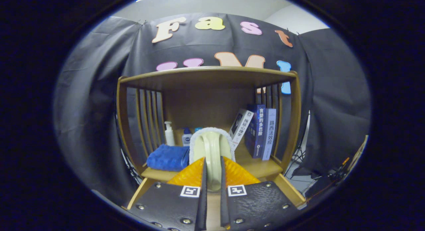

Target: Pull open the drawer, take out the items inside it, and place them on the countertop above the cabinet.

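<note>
Gripper with fingers clamped on the pale handle of a brush (white pad facing the shelf). Beyond it: folded blue towel left, books leaning right, open shelf board between brush and books.

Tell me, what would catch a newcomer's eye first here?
First, the gripper, its fingers pressed on the pale handle of a cleaning brush with a white fluffy edge, held up in front of a wooden shelf unit. On the shelf behind it, a folded blue towel lies to one side by small bottles, and three books lean on the other.
</note>
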`<state>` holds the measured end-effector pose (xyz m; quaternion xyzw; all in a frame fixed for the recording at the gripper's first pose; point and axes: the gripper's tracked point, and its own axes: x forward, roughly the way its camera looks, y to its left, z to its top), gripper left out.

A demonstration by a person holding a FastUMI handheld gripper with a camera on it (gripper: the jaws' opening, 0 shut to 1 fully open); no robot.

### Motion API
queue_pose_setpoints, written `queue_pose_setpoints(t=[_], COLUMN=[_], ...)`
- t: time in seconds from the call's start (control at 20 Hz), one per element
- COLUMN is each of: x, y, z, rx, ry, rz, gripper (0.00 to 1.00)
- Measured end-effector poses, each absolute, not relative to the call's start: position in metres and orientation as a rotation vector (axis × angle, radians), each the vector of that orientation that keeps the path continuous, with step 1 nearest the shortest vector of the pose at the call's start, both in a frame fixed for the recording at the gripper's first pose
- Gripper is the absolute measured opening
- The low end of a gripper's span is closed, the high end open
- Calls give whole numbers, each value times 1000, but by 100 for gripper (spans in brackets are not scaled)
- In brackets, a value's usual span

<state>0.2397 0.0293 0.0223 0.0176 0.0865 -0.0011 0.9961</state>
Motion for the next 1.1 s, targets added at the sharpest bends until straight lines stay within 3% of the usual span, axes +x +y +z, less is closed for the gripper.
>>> queue_pose_setpoints(t=[0.5,1.0,1.1], x=[344,413,425], y=[42,44,42], z=[45,-144,-152], rx=[10,0,-38], ry=[163,562,531], rz=[-25,-45,-62], gripper=[16,16,17])
